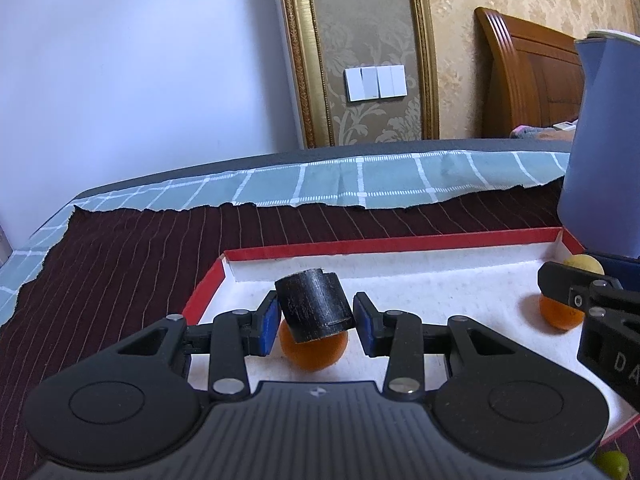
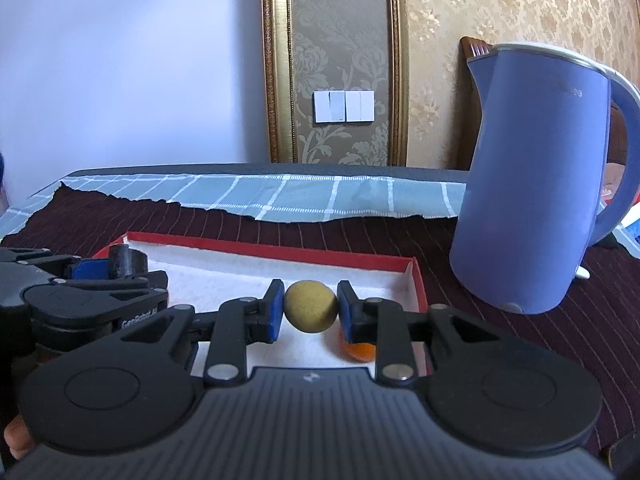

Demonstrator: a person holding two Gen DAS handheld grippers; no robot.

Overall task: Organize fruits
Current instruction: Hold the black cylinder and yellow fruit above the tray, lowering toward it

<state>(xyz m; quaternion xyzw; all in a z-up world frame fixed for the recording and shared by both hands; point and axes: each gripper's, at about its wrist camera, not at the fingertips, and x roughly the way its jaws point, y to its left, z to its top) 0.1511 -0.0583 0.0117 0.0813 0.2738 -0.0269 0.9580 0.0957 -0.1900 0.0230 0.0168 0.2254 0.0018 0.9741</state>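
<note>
A red-rimmed tray with a white lining lies on the dark striped cloth. In the left wrist view, my left gripper is open around a black cylinder, which rests tilted on an orange fruit; the pads stand a little apart from it. A second orange fruit lies at the tray's right. In the right wrist view, my right gripper is shut on a yellow-green round fruit above the tray. An orange fruit shows under its right finger.
A blue electric kettle stands right of the tray on the cloth. A green fruit lies outside the tray's near right corner. A pale checked cloth covers the far table edge. A wooden headboard and wall stand behind.
</note>
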